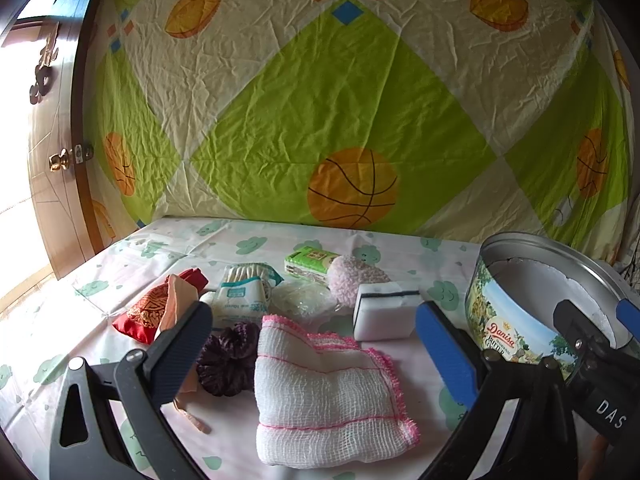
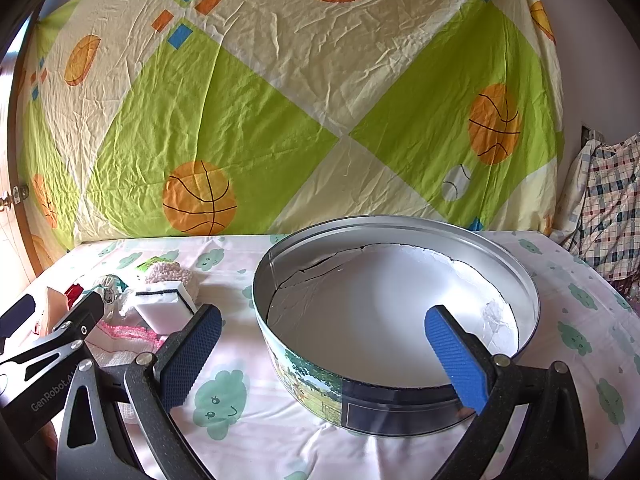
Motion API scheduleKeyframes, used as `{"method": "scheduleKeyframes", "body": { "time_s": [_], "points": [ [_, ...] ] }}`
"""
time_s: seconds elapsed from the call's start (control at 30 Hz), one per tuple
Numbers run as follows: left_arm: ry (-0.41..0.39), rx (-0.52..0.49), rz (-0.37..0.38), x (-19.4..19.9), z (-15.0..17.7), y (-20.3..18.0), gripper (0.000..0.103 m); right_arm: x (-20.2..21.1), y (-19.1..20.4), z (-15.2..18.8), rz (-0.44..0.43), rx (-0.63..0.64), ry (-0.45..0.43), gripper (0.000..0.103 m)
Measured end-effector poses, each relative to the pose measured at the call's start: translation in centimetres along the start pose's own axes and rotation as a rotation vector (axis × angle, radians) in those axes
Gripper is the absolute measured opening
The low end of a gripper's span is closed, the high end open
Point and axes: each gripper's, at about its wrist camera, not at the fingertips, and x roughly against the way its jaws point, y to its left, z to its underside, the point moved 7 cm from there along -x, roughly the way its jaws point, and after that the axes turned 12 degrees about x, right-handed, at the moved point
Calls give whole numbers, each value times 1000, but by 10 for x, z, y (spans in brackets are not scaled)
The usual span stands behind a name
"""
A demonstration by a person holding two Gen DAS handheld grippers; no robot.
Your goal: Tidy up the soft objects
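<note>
My left gripper (image 1: 316, 344) is open above a folded white gauze cloth with pink edging (image 1: 328, 396). A dark purple scrunchie (image 1: 228, 356) lies just left of the cloth. Behind them lie a white sponge block (image 1: 386, 312), a pink fluffy puff (image 1: 354, 276), a green tissue pack (image 1: 310, 262), a cotton swab pack (image 1: 244, 292), a clear plastic bag (image 1: 304, 300) and a red pouch (image 1: 152, 312). My right gripper (image 2: 324, 352) is open and empty over the near rim of a round Danisa tin (image 2: 304, 372), whose inside holds only white lining. The tin (image 1: 516, 332) also shows in the left wrist view.
The table cover (image 2: 224, 396) is white with green clouds. A green and cream basketball sheet (image 1: 320, 100) hangs behind. A wooden door (image 1: 52, 152) stands at the left. Plaid fabric (image 2: 608, 208) lies at the far right. The left gripper (image 2: 60, 332) shows in the right wrist view.
</note>
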Motion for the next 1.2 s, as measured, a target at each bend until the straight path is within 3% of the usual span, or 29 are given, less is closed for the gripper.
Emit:
{"method": "scheduleKeyframes", "body": {
  "time_s": [1.2],
  "points": [
    [32,35,-3,1,5,7,103,-4,2,2,-21,2,3,102]
  ]
}}
